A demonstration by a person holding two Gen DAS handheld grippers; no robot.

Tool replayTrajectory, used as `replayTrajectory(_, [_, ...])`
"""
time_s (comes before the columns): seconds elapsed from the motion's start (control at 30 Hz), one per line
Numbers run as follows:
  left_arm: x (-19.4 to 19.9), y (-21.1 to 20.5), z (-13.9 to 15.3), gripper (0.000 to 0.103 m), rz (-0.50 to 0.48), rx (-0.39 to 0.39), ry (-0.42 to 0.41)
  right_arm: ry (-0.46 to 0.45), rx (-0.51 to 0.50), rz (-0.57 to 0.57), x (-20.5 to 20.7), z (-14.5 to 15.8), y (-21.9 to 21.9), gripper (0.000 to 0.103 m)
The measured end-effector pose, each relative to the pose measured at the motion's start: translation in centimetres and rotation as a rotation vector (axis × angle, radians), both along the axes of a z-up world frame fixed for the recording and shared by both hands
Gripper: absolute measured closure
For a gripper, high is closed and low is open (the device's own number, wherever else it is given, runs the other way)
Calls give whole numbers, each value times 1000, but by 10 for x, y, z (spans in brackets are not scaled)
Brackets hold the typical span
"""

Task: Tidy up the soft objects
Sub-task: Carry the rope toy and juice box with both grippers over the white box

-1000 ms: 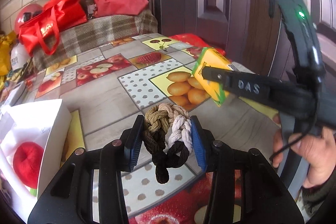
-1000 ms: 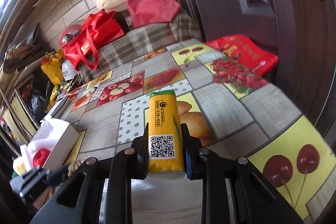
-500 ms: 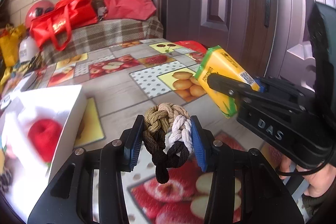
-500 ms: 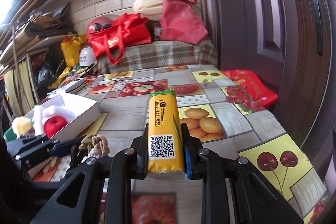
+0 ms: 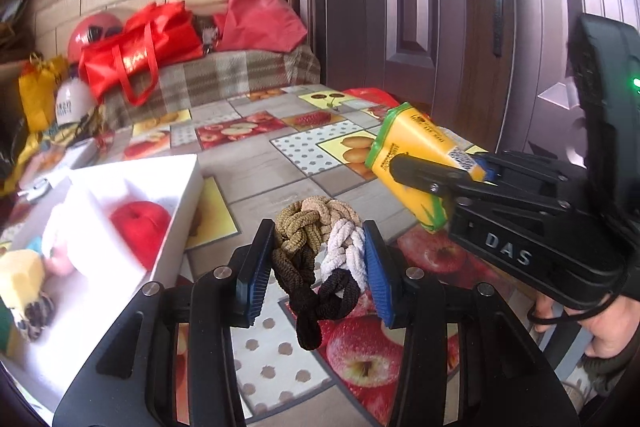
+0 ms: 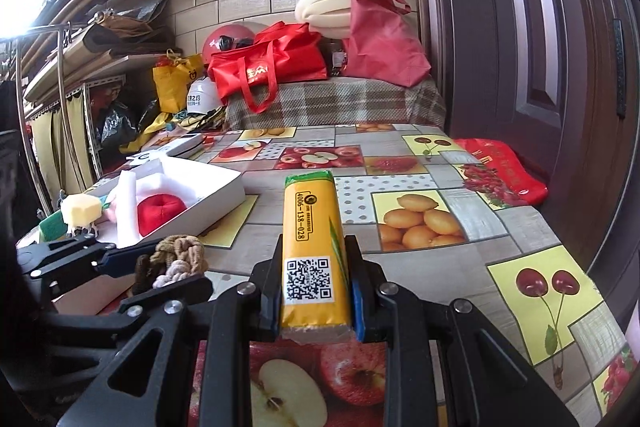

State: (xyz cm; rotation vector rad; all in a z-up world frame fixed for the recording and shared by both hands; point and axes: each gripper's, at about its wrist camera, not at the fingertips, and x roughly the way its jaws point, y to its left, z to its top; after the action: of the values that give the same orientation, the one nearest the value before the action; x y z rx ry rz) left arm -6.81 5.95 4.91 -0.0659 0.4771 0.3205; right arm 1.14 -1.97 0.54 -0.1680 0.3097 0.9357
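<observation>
My left gripper [image 5: 318,259] is shut on a knot of braided hair ties [image 5: 320,251] in tan, white and dark brown, held above the fruit-print tablecloth [image 5: 256,179]. To its right my right gripper [image 5: 448,179] is shut on a yellow tissue pack [image 5: 412,155] with green edges. In the right wrist view the tissue pack [image 6: 310,247] points away between the blue pads, and the hair ties [image 6: 176,259] show at lower left. A white box [image 5: 180,195] at the left holds a red soft apple [image 5: 140,227], a yellow sponge [image 5: 20,279] and pink pieces.
A red flat bag [image 6: 500,171] lies at the table's right edge by the dark door [image 6: 540,27]. Behind the table a plaid-covered bench [image 6: 332,103] carries red bags, a helmet and foam. Shelves [image 6: 72,67] stand at the left. A hand [image 5: 608,331] grips the right tool.
Both grippers have drifted left toward the white box, which now fills more of the left wrist view. The right gripper has rolled level. Both grips are unchanged.
</observation>
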Motion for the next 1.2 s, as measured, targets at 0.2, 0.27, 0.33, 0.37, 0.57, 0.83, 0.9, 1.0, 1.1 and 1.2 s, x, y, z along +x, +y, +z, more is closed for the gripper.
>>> replayTrajectory(0.2, [-8, 11, 1, 61, 27, -40, -7, 15, -3, 6, -5, -2, 4, 78])
replayTrajectory(0.27, [-13, 13, 1, 61, 32, -38, -5, 22, -6, 18, -8, -3, 6, 78])
replayTrajectory(0.33, [-20, 12, 2, 61, 39, -22, -8, 27, -9, 34, -13, -4, 9, 78])
replayTrajectory(0.37, [-25, 12, 2, 61, 44, -11, -7, 26, -11, 44, -15, -4, 11, 78])
replayTrajectory(0.57, [-59, 32, 1, 60, 110, -39, -29, 25, -29, 110, -33, -5, 25, 78])
replayTrajectory(0.83, [-88, 65, 0, 60, 206, -105, -57, 11, -45, 169, -52, -6, 39, 79])
replayTrajectory(0.9, [-91, 68, 0, 60, 215, -110, -60, 14, -45, 179, -55, -6, 42, 79])
replayTrajectory(1.0, [-94, 69, -1, 60, 220, -108, -62, 15, -48, 194, -60, -6, 45, 78])
replayTrajectory(1.1, [-97, 69, 0, 60, 225, -100, -64, 11, -52, 211, -65, -6, 48, 78])
replayTrajectory(1.2, [-101, 71, 0, 60, 235, -100, -64, 8, -56, 225, -71, -7, 51, 78])
